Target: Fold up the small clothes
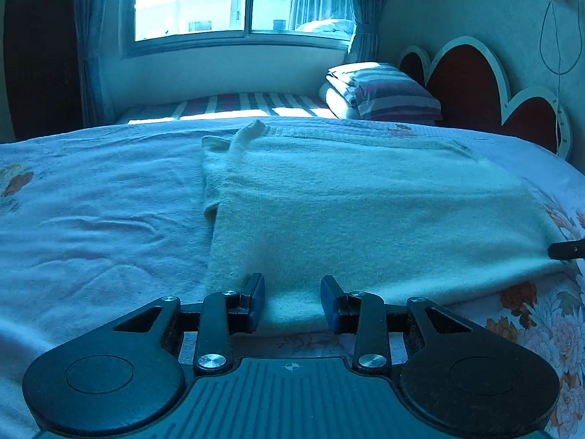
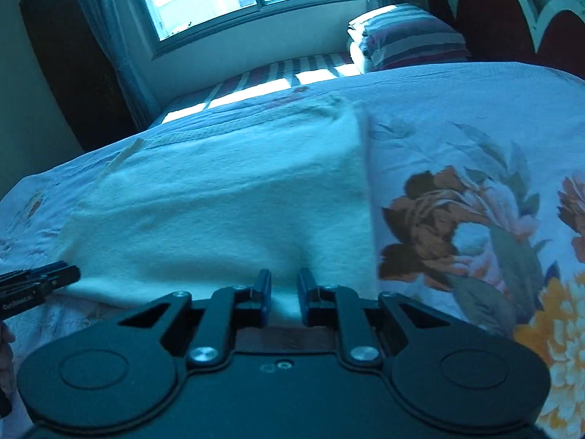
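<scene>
A white knitted garment [image 1: 347, 212] lies flat on the floral bedsheet [image 1: 91, 201], folded, with a sleeve end sticking up at its far left corner. My left gripper [image 1: 292, 289] is open at the garment's near edge, left part, with cloth between its jaws. My right gripper [image 2: 285, 285] is partly open at the near edge of the same garment [image 2: 226, 197], near its right side, with the hem between its jaws. Each gripper's tip shows in the other view: the right one [image 1: 566, 248], the left one [image 2: 40, 281].
A folded striped quilt and pillow [image 1: 380, 87] sit at the head of the bed beside the red headboard [image 1: 471, 80]. A window [image 1: 237, 0] with curtains is behind. A dark wardrobe [image 1: 40, 55] stands at left. Large flower prints [image 2: 457, 219] cover the sheet on the right.
</scene>
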Tool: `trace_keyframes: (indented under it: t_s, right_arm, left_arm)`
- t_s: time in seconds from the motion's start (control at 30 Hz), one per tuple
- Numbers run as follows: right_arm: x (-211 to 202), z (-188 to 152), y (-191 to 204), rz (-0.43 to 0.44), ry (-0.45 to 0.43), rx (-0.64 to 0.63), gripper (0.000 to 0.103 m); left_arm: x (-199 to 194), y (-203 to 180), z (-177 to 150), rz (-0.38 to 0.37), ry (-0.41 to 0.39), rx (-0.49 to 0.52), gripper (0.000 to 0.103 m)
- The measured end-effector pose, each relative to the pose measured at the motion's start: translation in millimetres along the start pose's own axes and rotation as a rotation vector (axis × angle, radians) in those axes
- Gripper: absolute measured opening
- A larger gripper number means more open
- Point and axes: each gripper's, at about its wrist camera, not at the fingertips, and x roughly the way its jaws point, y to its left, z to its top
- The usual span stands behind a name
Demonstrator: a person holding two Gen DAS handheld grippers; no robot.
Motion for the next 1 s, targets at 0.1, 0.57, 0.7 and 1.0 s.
trace_keyframes:
  t_s: [0.1, 0.57, 0.7, 1.0]
  right_arm:
    - [-5.1, -2.4, -27.0, 0.023, 0.003, 0.042, 0.004]
    - [-3.6, 24.3, 9.0, 0.105, -0.045, -0.073, 0.023]
    - [17.5, 36.6, 21.5, 0.164, -0.038, -0.092, 0.023]
    - [64.7, 63.1, 46.8, 0.277, -0.026, -0.104, 0.016]
  left_arm:
    - [0.6, 2.6, 0.1, 0.001, 0.001, 0.009, 0.035]
    - [18.3, 68.2, 37.7, -0.056, 0.005, -0.245, 0.050]
    - [56.3, 100.7, 38.5, -0.178, 0.075, -0.456, 0.050]
    - [105.4, 116.5, 37.8, -0.392, 0.098, -0.621, 0.050]
